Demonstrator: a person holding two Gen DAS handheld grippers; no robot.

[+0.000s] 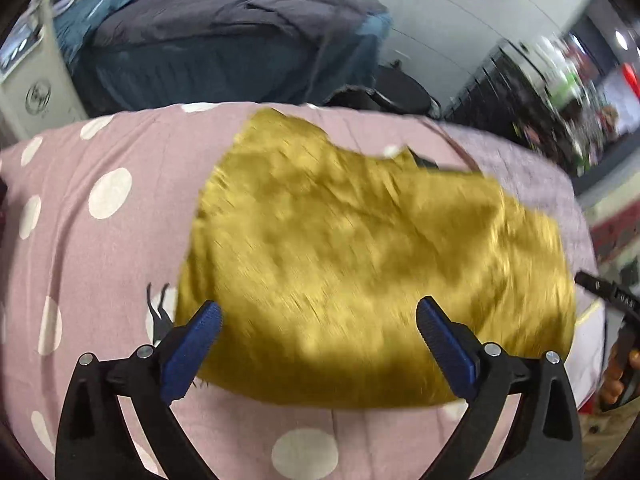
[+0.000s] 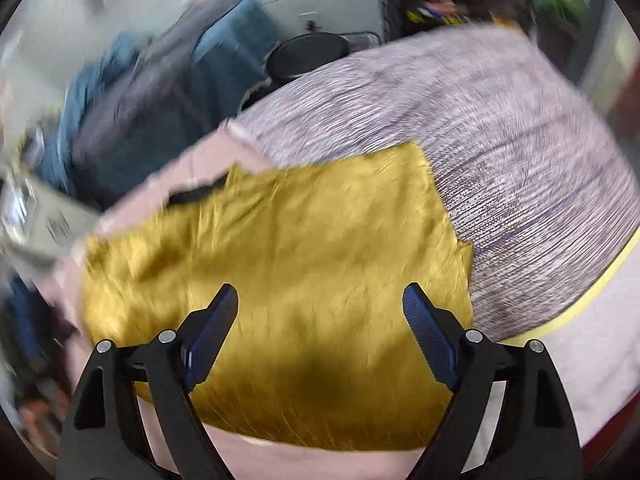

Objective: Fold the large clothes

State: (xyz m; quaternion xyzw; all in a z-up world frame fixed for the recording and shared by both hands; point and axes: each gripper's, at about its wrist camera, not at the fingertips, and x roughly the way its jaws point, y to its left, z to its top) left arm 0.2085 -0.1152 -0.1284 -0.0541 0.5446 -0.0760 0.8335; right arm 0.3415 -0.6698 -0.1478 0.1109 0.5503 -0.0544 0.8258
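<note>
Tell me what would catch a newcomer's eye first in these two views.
The mustard-yellow garment stands out first, lying in a broad folded heap on the pink polka-dot sheet. Above it, the left gripper and the right gripper both stand wide open with nothing between their blue pads. Behind, a blue and grey bedding pile fills the background.

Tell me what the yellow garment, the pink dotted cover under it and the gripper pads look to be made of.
Yellow garment: probably a soft woven or knit fabric, matte mustard, lying in limp creases; blur hides the weave. Pink dotted cover: seemingly thin printed cotton-like sheet, matte, with white dots and shallow wrinkles. Pads on the left gripper: blue, ribbed, likely rubber or printed plastic, on black, slightly glossy plastic fingers.
</note>
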